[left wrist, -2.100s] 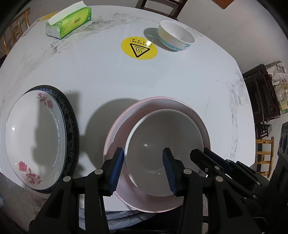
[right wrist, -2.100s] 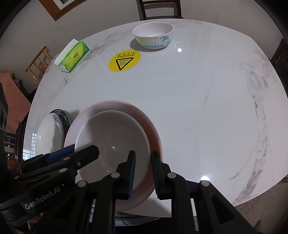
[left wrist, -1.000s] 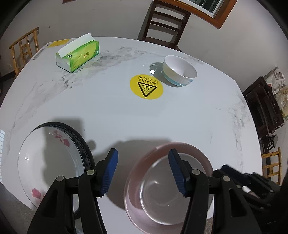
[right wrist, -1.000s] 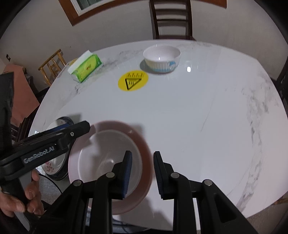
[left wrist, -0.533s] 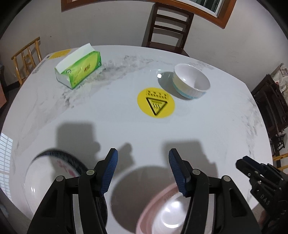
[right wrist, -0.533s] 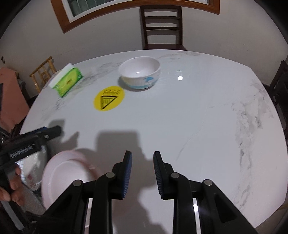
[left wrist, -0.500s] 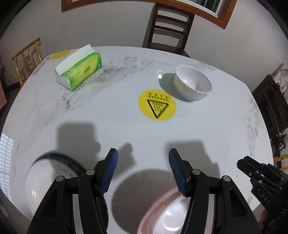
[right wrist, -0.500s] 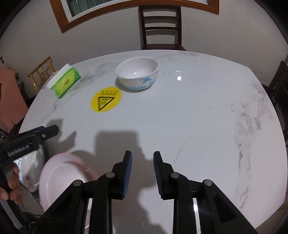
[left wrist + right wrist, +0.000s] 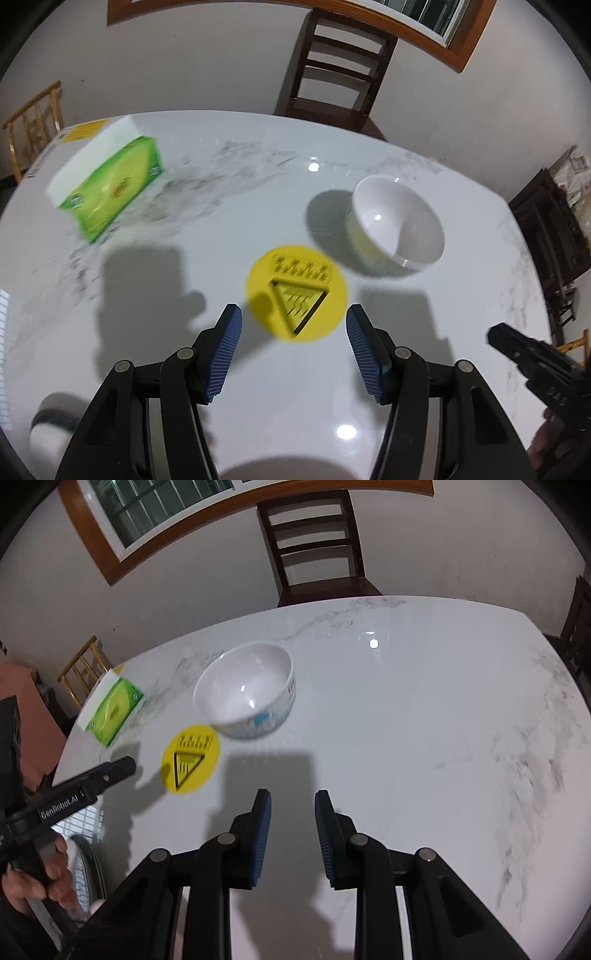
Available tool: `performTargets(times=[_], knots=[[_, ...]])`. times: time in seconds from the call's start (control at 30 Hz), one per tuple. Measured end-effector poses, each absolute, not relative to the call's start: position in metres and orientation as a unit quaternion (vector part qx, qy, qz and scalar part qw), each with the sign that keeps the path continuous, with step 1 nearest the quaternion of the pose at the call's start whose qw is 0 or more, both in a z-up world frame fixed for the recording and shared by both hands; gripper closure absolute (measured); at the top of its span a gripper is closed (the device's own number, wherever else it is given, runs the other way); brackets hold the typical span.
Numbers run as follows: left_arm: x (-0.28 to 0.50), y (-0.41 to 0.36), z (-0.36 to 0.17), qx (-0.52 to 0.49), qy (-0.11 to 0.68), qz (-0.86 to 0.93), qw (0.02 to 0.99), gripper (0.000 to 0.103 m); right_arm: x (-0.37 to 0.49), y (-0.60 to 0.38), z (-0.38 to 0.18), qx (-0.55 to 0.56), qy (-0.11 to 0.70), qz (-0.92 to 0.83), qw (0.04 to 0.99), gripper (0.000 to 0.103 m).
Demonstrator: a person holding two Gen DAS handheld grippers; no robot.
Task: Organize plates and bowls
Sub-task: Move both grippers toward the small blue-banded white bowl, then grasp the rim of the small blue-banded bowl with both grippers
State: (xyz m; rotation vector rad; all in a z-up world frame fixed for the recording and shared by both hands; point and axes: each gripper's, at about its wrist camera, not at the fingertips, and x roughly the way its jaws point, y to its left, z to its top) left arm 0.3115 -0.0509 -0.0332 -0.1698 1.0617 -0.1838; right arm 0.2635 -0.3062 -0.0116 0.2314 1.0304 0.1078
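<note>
Through my left wrist camera, my left gripper [image 9: 293, 325] hangs over the white marble tabletop [image 9: 424, 369] with its blue-ribbed jaws spread apart and nothing between them. Just beyond the tips lies a round yellow warning sticker [image 9: 297, 291], flat on the stone. Beyond it to the right stands the white round bowl with a blue pattern on its outside [image 9: 397, 230], upright and apart from the sticker. A green and white tissue box [image 9: 107, 188] sits far left, blurred. A dark wooden chair [image 9: 332, 74] stands behind the table. At the lower left edge a dark plate rim [image 9: 55, 419] peeks in, too blurred to tell more. My right gripper's black finger [image 9: 517, 347] shows at the right edge.

Through my right wrist camera, my right gripper [image 9: 291, 805] has its jaws set narrowly apart, gripping nothing, above bare marble. The bowl stands ahead and to the left, the sticker just beside it. My left hand [image 9: 40, 871] holds the left gripper at the left edge.
</note>
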Motion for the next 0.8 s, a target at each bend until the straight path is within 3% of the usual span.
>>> performTargets(times=[0.8], knots=[[0.413,-0.093,-0.06,-0.135,0.545,-0.115,0.82,0.05,0.389,-0.303,-0.039,0.139,0.51,0.042,0.848,0.078]])
